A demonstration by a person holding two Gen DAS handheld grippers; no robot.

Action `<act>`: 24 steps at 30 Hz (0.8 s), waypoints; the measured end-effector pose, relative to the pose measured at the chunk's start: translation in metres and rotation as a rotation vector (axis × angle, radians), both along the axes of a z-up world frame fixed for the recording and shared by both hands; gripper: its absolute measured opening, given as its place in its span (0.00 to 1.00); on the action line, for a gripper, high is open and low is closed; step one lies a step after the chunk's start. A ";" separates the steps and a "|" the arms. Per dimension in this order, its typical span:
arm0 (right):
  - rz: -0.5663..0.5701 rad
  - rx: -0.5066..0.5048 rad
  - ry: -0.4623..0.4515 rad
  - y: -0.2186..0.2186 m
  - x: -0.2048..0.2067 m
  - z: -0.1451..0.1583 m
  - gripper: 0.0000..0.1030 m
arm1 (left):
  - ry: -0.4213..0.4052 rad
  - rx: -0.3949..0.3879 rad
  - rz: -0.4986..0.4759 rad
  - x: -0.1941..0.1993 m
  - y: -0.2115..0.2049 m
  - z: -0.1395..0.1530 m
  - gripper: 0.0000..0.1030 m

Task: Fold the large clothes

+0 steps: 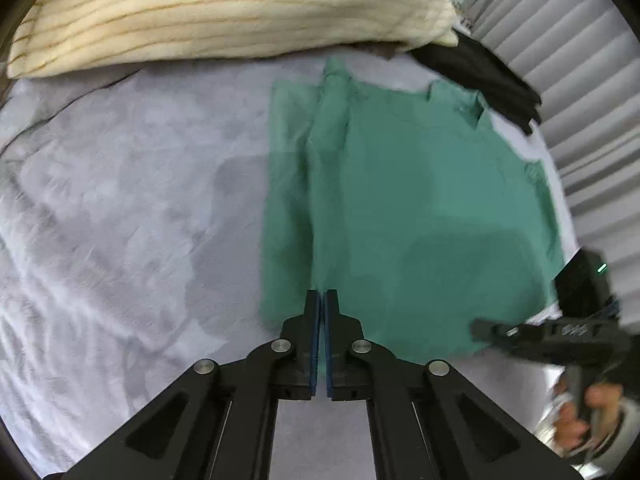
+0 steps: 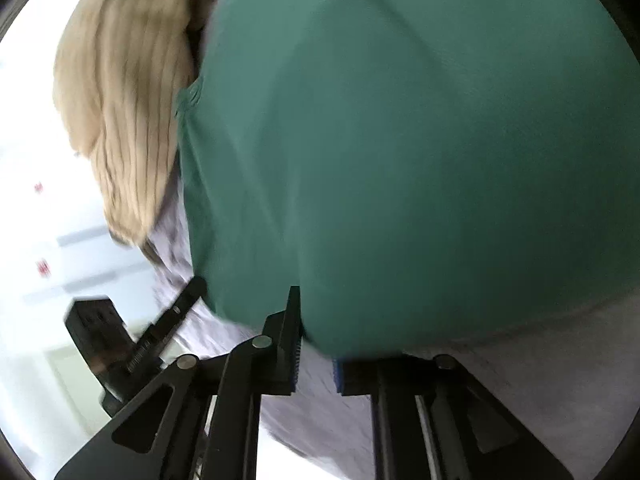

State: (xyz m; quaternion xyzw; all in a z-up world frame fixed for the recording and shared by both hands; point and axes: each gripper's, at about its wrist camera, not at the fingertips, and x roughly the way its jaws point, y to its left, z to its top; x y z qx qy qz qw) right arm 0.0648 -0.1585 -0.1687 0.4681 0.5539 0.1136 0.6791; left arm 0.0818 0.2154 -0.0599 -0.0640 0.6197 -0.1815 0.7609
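Note:
A green shirt (image 1: 408,208) lies flat on the grey bedsheet (image 1: 120,220), its left part folded in as a long strip. My left gripper (image 1: 322,300) is shut and empty, its tips just over the shirt's near hem. My right gripper (image 1: 480,326) reaches in from the right at the shirt's near right corner. In the right wrist view the shirt (image 2: 400,140) fills the frame, and my right gripper (image 2: 316,320) has its jaws a little apart with the shirt's edge lying over the right finger; the grip is blurred.
A cream striped pillow (image 1: 224,12) lies along the far edge of the bed. A black garment (image 1: 484,76) lies at the far right. Grey pleated curtains (image 1: 580,100) hang on the right. The left gripper (image 2: 176,312) shows in the right wrist view.

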 end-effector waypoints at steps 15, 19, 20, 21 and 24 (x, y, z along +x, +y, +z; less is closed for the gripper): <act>0.156 -0.110 -0.219 -0.001 -0.001 0.067 0.12 | -0.126 0.078 0.079 -0.008 0.013 0.050 0.01; 0.071 -0.289 -0.223 -0.027 0.020 0.075 0.12 | -0.165 0.051 0.053 0.018 -0.016 0.059 0.01; 0.050 -0.311 -0.202 -0.034 0.027 0.066 0.12 | -0.162 0.056 0.039 0.021 -0.025 0.053 0.01; 0.043 -0.314 -0.188 -0.034 0.033 0.061 0.12 | -0.146 0.061 0.021 0.029 -0.034 0.041 0.02; 0.028 -0.271 -0.119 -0.027 0.050 0.027 0.11 | -0.077 0.158 -0.004 0.026 -0.043 -0.004 0.02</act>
